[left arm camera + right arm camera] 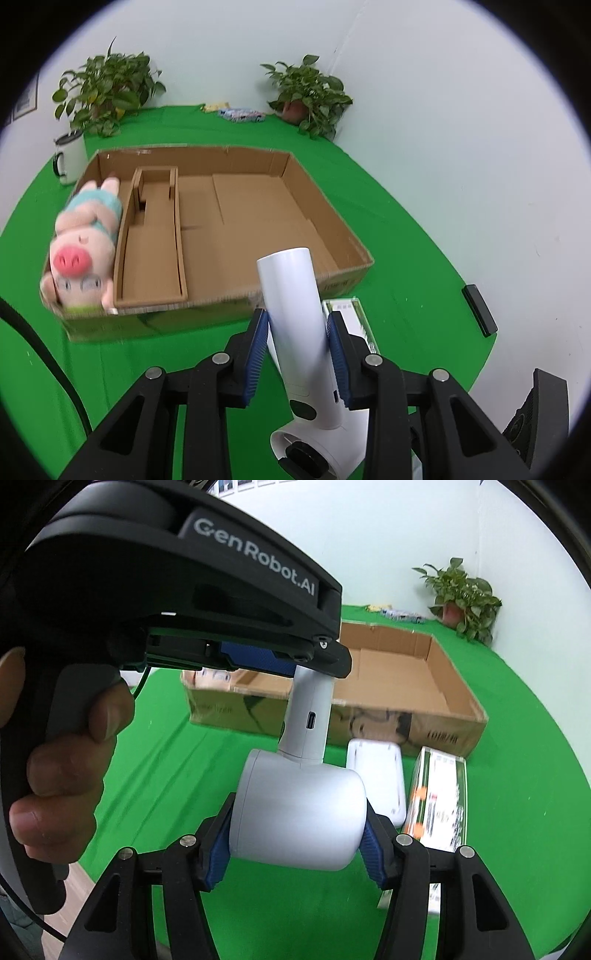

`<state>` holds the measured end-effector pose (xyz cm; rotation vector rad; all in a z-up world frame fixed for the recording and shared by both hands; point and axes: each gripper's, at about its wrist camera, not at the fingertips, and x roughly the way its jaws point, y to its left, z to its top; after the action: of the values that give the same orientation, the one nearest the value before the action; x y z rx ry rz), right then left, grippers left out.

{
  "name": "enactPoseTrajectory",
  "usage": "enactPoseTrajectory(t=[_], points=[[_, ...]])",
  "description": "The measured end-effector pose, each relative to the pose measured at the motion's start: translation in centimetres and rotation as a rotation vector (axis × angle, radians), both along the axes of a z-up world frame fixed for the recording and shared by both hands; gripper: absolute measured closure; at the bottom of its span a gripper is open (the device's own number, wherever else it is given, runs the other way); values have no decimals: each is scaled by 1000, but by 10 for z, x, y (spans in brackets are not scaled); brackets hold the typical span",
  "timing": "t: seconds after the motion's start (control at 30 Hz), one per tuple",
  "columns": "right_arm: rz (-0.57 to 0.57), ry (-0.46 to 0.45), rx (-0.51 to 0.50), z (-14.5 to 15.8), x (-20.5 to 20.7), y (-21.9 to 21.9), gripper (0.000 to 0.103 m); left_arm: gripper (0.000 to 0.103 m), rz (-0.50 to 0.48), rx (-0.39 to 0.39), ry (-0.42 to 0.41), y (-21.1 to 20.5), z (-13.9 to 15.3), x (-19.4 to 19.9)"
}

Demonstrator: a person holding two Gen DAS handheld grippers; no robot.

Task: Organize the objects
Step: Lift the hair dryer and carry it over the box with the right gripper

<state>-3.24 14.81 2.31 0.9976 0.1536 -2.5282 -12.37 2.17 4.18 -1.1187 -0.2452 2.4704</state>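
Surface: green cloth (406, 229), cardboard tray (258, 206) far.
Fan (295, 314): handle axis points far, head near.
Left gripper (297, 354): clamped on handle.
Right gripper (297, 845): clamped on head.

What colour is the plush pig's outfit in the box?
Light blue-green, on the pink plush pig lying in the cardboard box; the left wrist view shows it best.
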Motion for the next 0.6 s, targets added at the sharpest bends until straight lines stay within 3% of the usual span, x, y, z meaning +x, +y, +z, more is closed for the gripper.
enactPoseTrajectory(t=[0.4, 0.6], points=[[-18, 96, -10, 53, -33, -15, 47, 71, -11, -14, 95, -6, 52, -36], [5, 112, -24, 81, -69, -26, 47, 71, 5, -23, 123, -16, 77, -71]])
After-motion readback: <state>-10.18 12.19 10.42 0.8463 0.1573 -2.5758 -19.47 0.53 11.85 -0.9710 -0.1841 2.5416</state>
